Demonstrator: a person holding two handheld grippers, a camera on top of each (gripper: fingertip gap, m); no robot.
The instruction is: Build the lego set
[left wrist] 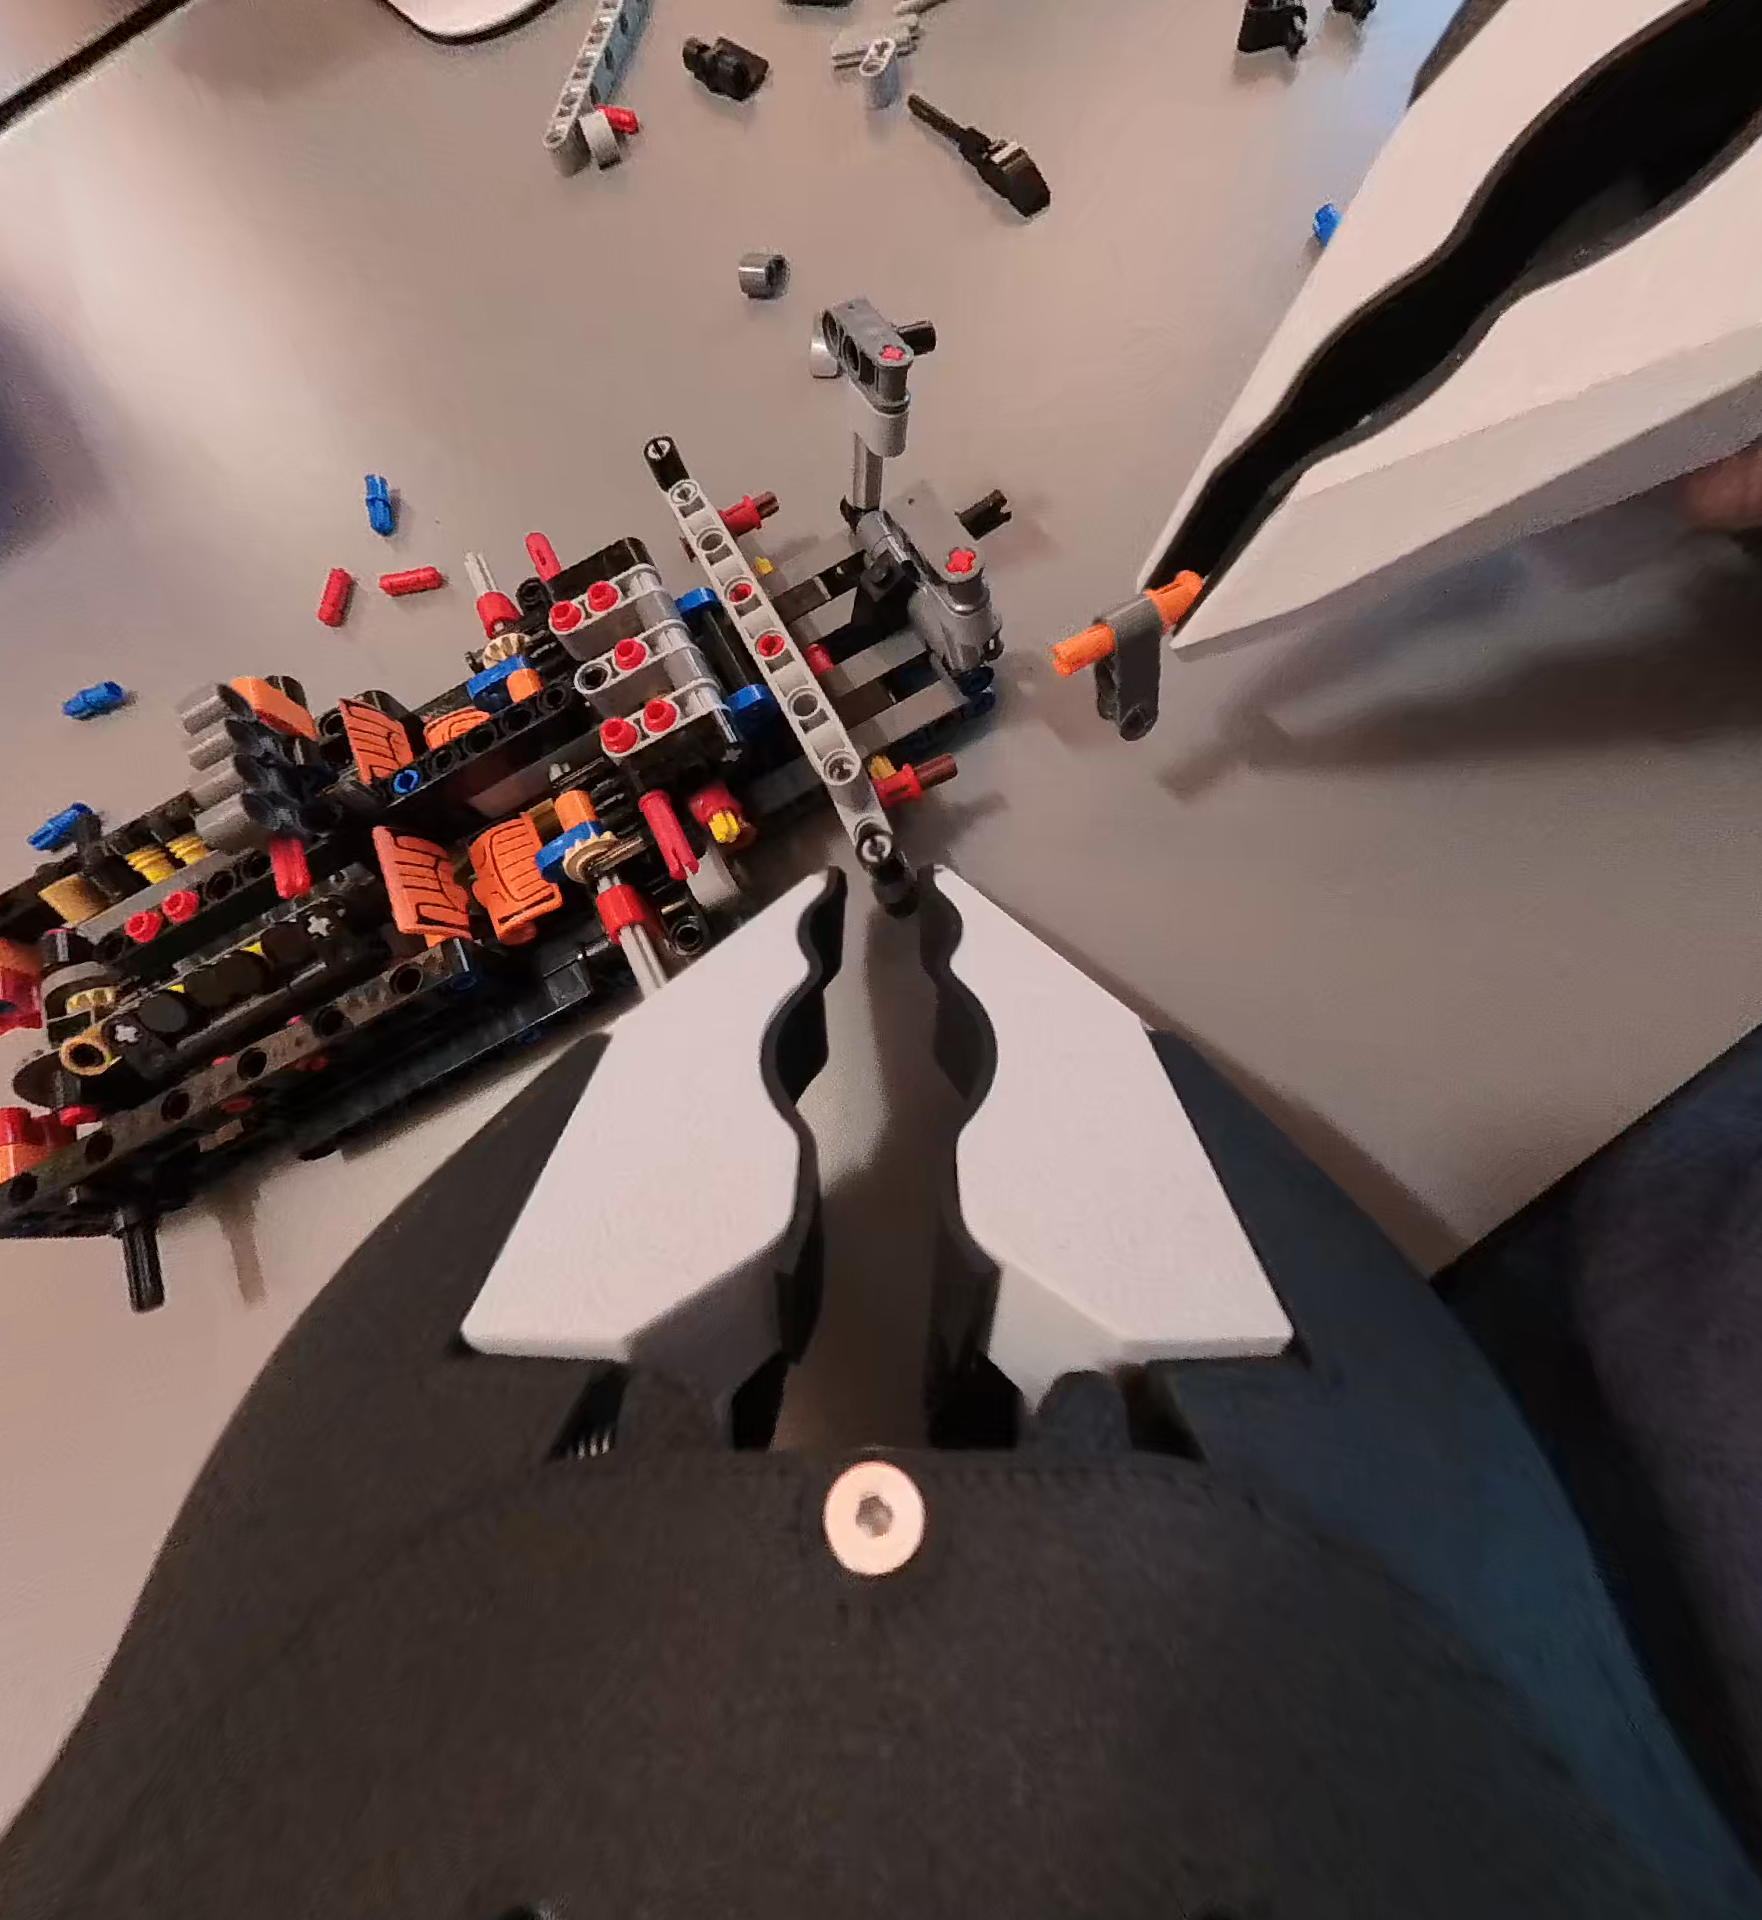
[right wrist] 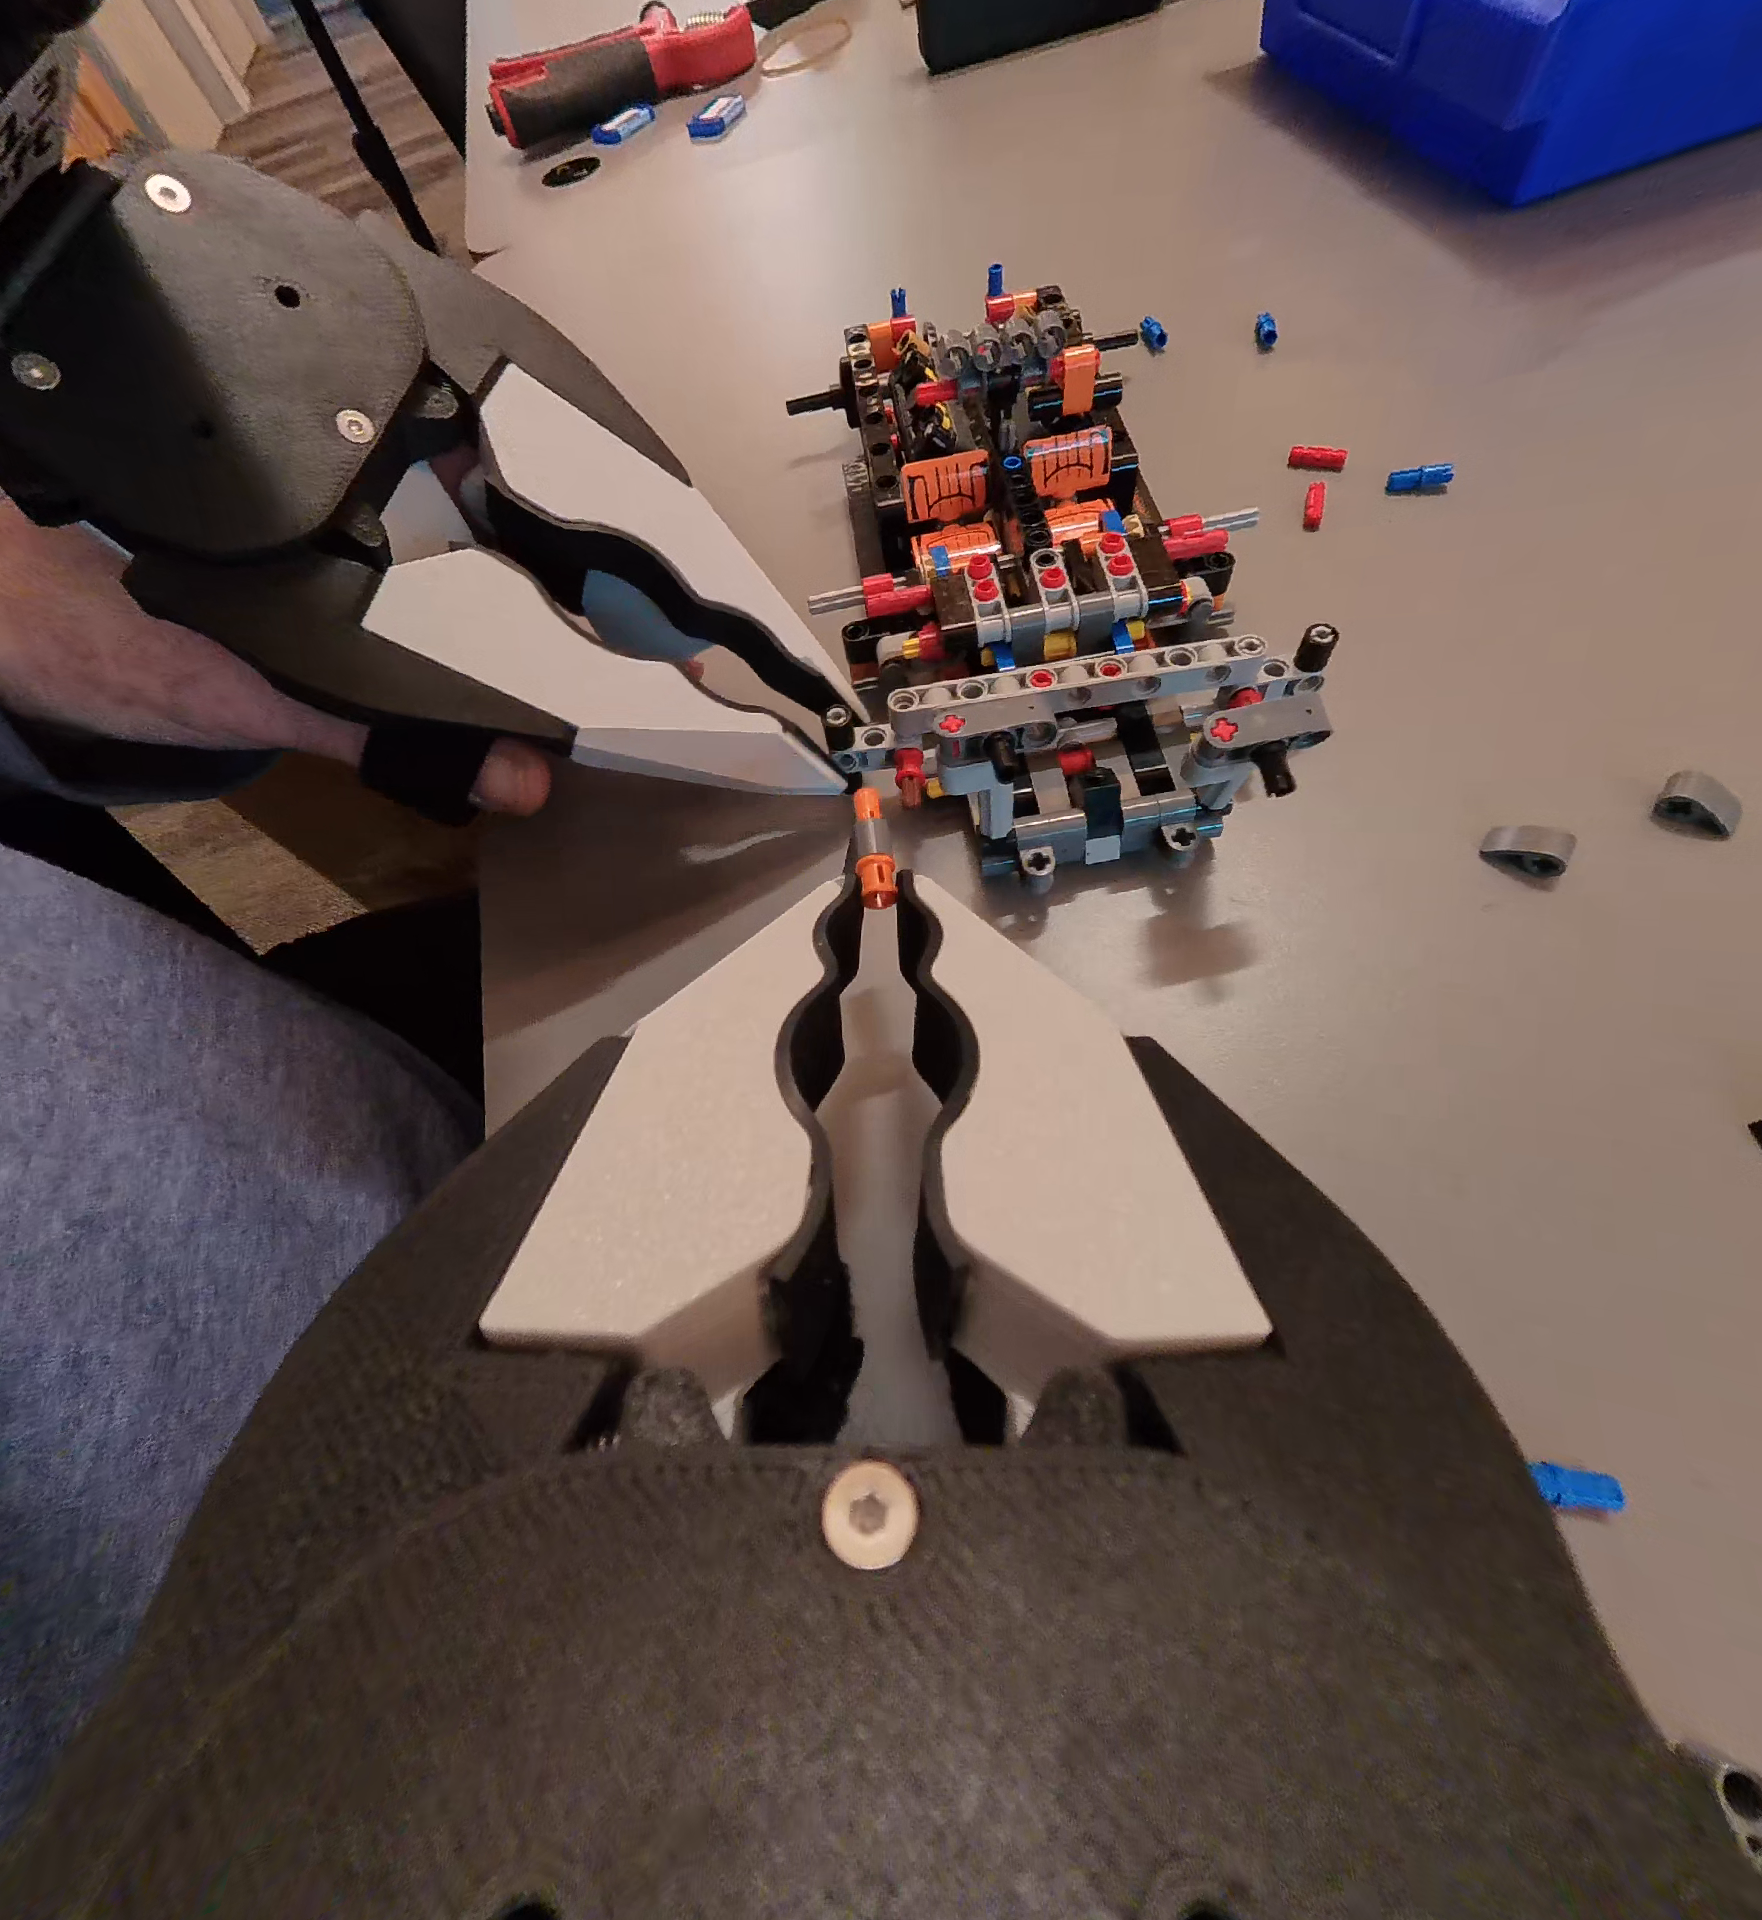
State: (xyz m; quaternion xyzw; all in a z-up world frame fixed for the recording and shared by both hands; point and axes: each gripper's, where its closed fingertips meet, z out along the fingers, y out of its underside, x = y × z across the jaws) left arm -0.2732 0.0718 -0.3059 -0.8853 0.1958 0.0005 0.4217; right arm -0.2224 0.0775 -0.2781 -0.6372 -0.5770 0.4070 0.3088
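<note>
Two tools worked at the near end of a part-built lego chassis on a grey desk.

The desk (right wrist: pixel 1376 1039) ran out of frame on all sides, and a blue bin (right wrist: pixel 1583 94) at its far corner was cut off by the picture's edge. The lego chassis (left wrist: pixel 420 852) lay near the desk's front edge, its lower layers too crowded to make out. The left tool (left wrist: pixel 885 883) was clenched on a black pin at the end of the long grey beam (left wrist: pixel 773 665) that crossed the chassis. The right tool (right wrist: pixel 875 891) was clenched on an orange axle (right wrist: pixel 871 852) carrying a dark grey connector, held just beside the chassis corner. Two grey curved pieces (right wrist: pixel 1526 850) lay apart on the right. Loose pins were scattered about: at least four blue and three red, some blurred.
</note>
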